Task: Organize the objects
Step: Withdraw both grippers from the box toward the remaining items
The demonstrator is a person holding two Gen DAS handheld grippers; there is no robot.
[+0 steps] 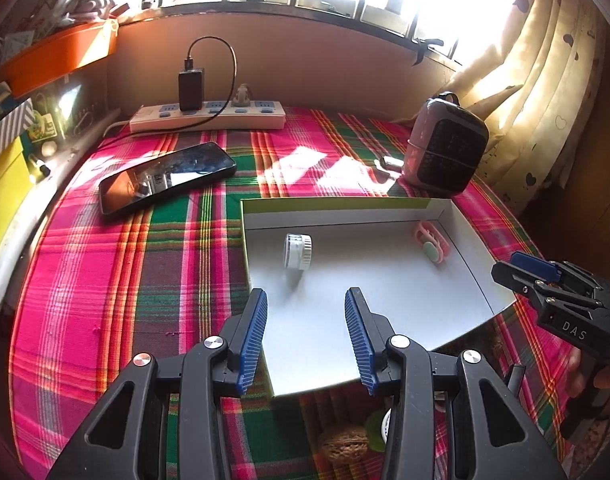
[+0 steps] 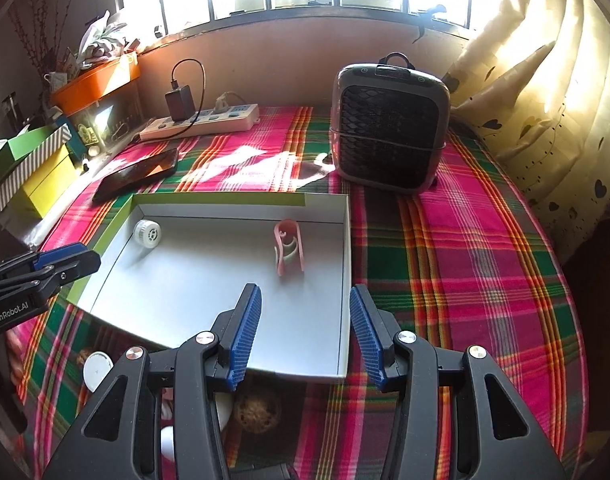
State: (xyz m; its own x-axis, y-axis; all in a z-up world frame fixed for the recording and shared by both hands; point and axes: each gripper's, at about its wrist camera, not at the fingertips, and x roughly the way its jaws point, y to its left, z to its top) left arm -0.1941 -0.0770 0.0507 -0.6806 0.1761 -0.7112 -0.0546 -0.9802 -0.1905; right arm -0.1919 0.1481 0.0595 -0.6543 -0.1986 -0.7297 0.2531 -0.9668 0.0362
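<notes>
small jar in tray, beyond left hand-held gripper

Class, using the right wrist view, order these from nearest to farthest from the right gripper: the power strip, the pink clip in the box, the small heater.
From the right gripper:
1. Pink clip, just ahead, inside the white box.
2. Small heater, farther ahead and to the right, on the plaid cloth.
3. Power strip, farthest, at the back left by the wall.
</notes>
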